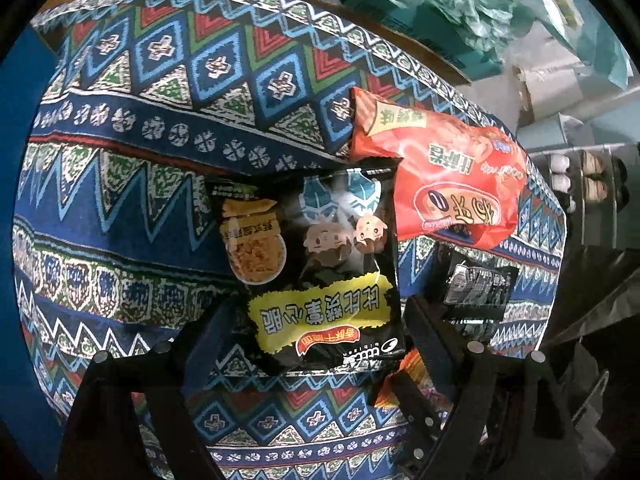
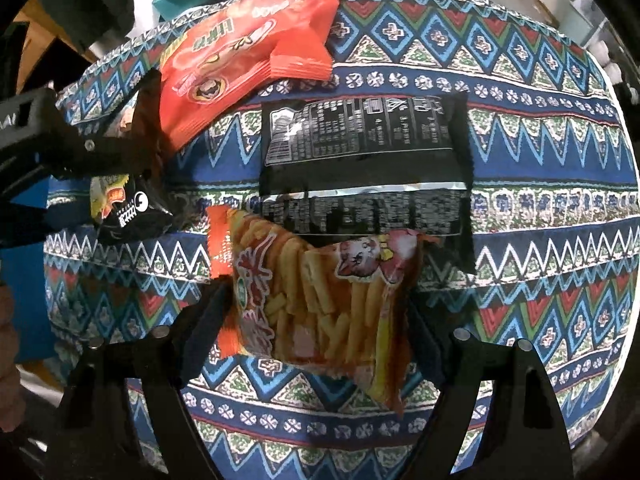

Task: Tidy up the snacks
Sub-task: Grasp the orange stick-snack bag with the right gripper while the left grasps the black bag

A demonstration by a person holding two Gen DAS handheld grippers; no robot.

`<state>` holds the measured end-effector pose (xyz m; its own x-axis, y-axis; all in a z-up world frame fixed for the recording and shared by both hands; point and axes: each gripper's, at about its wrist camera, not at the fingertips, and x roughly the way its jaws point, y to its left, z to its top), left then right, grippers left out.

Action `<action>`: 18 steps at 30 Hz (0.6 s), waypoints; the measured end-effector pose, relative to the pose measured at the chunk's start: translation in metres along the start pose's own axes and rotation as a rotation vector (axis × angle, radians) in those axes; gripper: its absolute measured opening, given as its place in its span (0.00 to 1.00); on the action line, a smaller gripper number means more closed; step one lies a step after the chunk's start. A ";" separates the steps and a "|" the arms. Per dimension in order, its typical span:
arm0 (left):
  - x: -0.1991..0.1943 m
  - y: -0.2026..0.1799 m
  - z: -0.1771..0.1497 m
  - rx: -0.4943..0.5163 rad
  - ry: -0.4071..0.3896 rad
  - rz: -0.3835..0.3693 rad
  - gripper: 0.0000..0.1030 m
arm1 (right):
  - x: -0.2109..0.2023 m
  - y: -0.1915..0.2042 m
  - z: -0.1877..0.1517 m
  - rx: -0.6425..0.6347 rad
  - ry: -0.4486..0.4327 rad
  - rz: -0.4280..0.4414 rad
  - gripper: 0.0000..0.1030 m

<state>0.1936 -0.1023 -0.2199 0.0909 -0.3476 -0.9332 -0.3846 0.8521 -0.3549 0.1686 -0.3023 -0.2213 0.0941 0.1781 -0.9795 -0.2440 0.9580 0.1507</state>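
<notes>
In the left wrist view my left gripper [image 1: 316, 320] is shut on a black snack bag with a yellow label [image 1: 316, 264], held over the patterned cushion [image 1: 140, 160]. A red-orange snack bag [image 1: 448, 176] lies beyond it at the right. In the right wrist view my right gripper [image 2: 320, 312] is shut on an orange bag of fry sticks [image 2: 316, 304]. A black bag lying back side up [image 2: 364, 160] rests on the cushion just beyond it. The red-orange bag [image 2: 248, 48] lies at the upper left there. The left gripper with its black bag [image 2: 128, 208] shows at the left edge.
The round cushion with blue, red and green zigzag cloth [image 2: 520, 220] fills both views. Green plastic bags and white wrapping [image 1: 460, 4] lie behind it. A shoe rack [image 1: 588, 184] stands at the right. A blue surface [image 1: 16, 128] is at the left.
</notes>
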 end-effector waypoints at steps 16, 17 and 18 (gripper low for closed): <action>-0.024 0.001 -0.021 0.134 -0.042 0.084 0.54 | -0.019 0.029 -0.005 -0.094 -0.036 -0.016 0.49; -0.027 0.002 -0.023 0.144 -0.048 0.090 0.54 | -0.023 0.031 -0.005 -0.099 -0.043 -0.016 0.49; -0.031 0.002 -0.026 0.153 -0.054 0.092 0.54 | -0.026 0.033 -0.005 -0.103 -0.048 -0.015 0.49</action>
<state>0.1662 -0.1001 -0.1903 0.1122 -0.2474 -0.9624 -0.2497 0.9304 -0.2683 0.1534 -0.2764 -0.1914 0.1442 0.1766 -0.9737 -0.3400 0.9329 0.1189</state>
